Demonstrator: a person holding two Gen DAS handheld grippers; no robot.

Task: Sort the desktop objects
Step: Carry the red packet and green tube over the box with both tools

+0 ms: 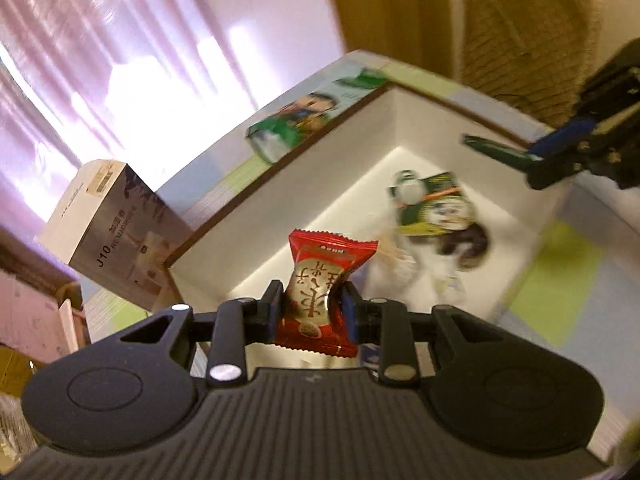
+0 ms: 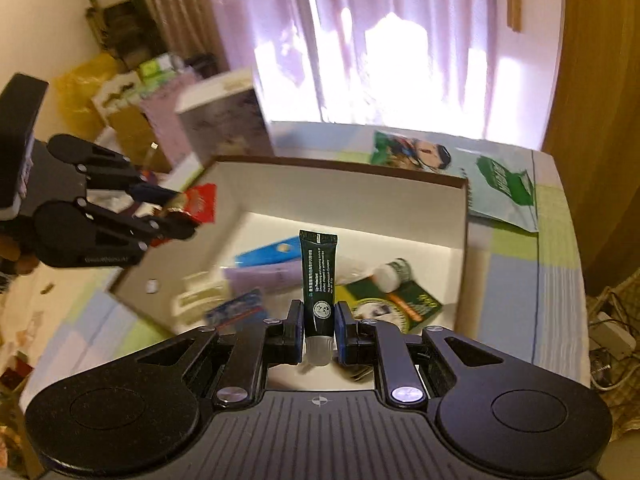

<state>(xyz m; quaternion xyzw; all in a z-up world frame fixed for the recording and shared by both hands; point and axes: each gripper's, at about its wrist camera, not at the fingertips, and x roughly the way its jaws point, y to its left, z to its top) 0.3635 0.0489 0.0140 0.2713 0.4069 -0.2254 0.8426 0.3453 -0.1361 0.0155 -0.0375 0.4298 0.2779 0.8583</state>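
Observation:
My left gripper [image 1: 311,307] is shut on a red snack packet [image 1: 320,280], held up over the near corner of a white open box [image 1: 320,168]. My right gripper [image 2: 319,328] is shut on a dark green tube [image 2: 319,276] with a white cap, above the same box [image 2: 340,196]. In the right wrist view the left gripper [image 2: 188,216] shows at the left with the red packet [image 2: 202,202]. In the left wrist view the right gripper [image 1: 532,160] shows at the upper right with the tube [image 1: 496,150].
Inside the box lie a green packet [image 2: 396,304], a small white-capped bottle [image 2: 394,272], a blue packet [image 2: 272,254] and other blurred items. A green picture bag [image 2: 456,164] lies beyond the box on a checked cloth. A grey carton [image 1: 116,236] stands beside the box.

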